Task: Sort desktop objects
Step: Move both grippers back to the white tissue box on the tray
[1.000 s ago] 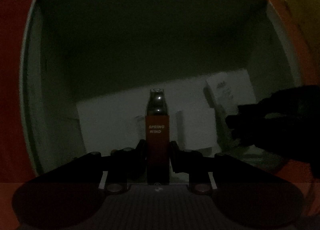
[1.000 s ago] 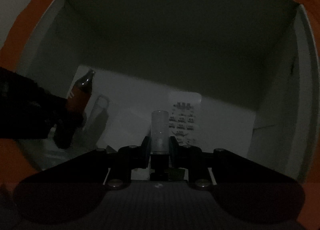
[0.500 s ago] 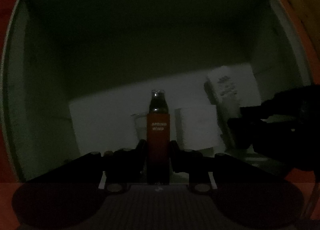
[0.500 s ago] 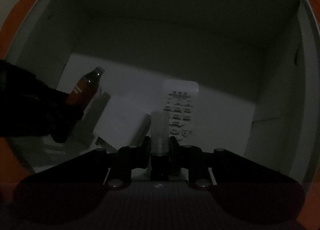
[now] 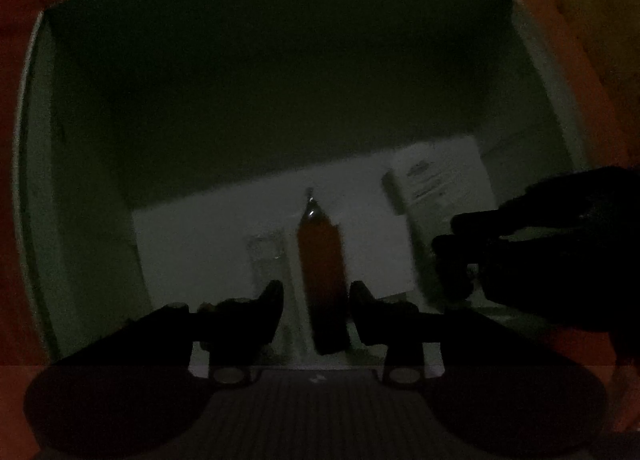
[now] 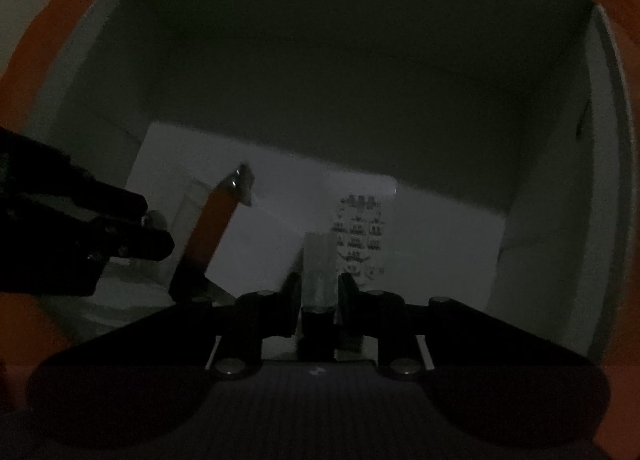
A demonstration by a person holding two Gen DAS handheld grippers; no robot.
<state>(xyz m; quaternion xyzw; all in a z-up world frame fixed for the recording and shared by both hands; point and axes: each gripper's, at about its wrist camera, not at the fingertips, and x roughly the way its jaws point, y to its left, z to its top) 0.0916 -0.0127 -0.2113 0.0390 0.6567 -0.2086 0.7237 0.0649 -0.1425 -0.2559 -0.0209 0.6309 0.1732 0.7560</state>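
One white box [image 5: 80,188] [image 6: 560,180], open at the top, stands on an orange surface [image 5: 580,60] [image 6: 48,32]; both hand-held grippers reach into it. On its floor lie one flat white sheet [image 5: 200,252] [image 6: 440,244] and one printed packet [image 5: 436,188] [image 6: 360,228]. The left hand-held gripper [image 5: 316,300] [image 6: 156,228] is spread wide, its fingers clear of one brown bottle [image 5: 320,260] [image 6: 212,220], which leans inside the box between them. The right hand-held gripper [image 6: 319,296] [image 5: 452,248] is clamped narrow on one clear tube [image 6: 319,264].
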